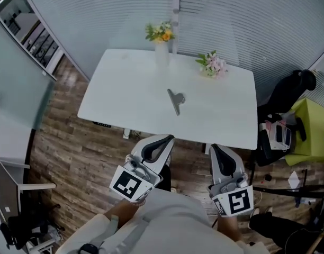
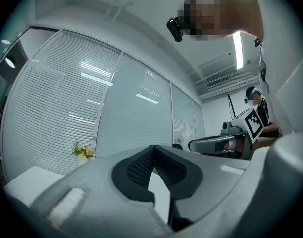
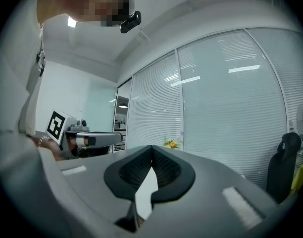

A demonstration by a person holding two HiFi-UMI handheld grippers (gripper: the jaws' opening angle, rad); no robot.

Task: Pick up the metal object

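A grey metal object (image 1: 176, 100) with a long blade-like end lies near the middle of the white table (image 1: 125, 99). My left gripper (image 1: 164, 138) and my right gripper (image 1: 213, 148) hang side by side over the wooden floor, short of the table's near edge, pointing toward it. Both are shut with nothing between the jaws. In the left gripper view the shut jaws (image 2: 152, 148) fill the lower frame, and the right gripper (image 2: 211, 144) shows beside them. The right gripper view shows its own shut jaws (image 3: 151, 148) and the left gripper (image 3: 94, 140) at the left.
Two small flower vases stand at the table's far side, one yellow (image 1: 161, 36), one pink (image 1: 212, 65). A black chair (image 1: 291, 89) and a yellow-green box (image 1: 310, 131) sit right of the table. Blinds cover the glass wall behind. A shelf unit (image 1: 8, 194) stands at lower left.
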